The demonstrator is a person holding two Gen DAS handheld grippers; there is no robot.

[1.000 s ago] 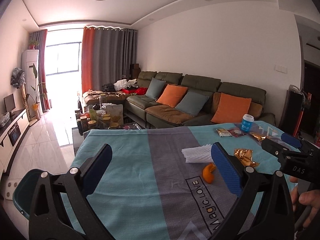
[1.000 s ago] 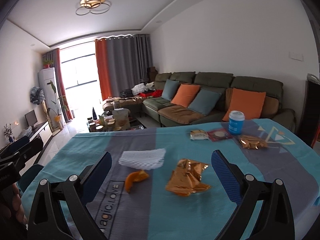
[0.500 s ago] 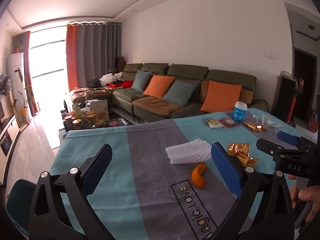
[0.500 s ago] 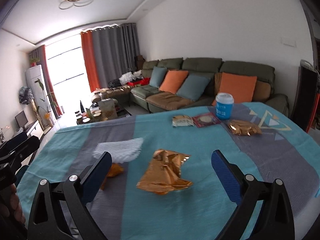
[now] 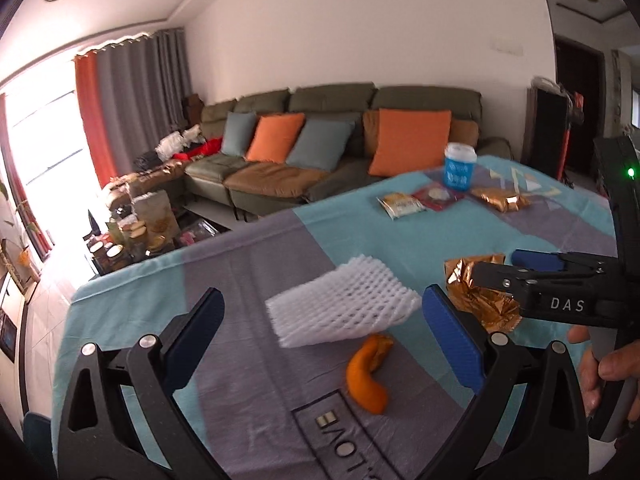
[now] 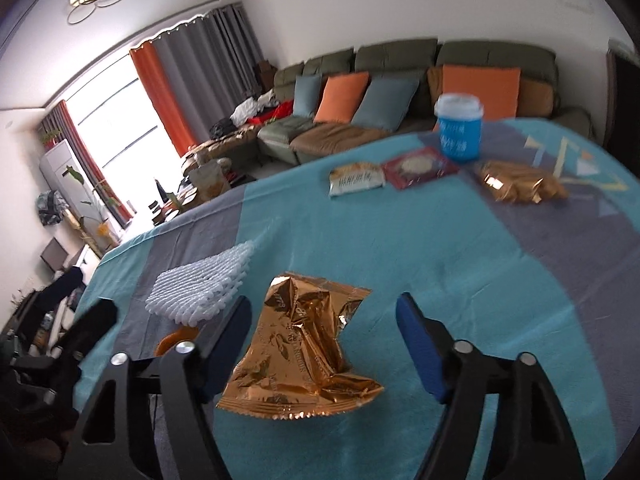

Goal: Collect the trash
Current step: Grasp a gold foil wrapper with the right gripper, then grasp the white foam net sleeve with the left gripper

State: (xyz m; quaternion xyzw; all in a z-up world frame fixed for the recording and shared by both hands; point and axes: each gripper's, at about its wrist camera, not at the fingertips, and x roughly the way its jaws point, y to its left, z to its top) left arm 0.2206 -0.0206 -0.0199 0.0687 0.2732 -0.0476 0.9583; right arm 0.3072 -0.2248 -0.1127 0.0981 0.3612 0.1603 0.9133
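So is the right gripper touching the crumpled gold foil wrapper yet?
Apart. In the right wrist view the right gripper stands open, and the gold foil wrapper lies between its fingers with teal cloth visible on both sides.

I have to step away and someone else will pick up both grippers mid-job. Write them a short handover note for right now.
Left gripper: open, empty, aimed at the white foam net and the orange peel that lies partly under it.
Right gripper: open, empty, its fingers either side of the crumpled gold wrapper, not closed on it.
Far end of the table: blue cup, red packet, pale snack packet, second gold wrapper.
Done: nothing is picked up yet.
Left: grab every piece. No bin shows in either view.
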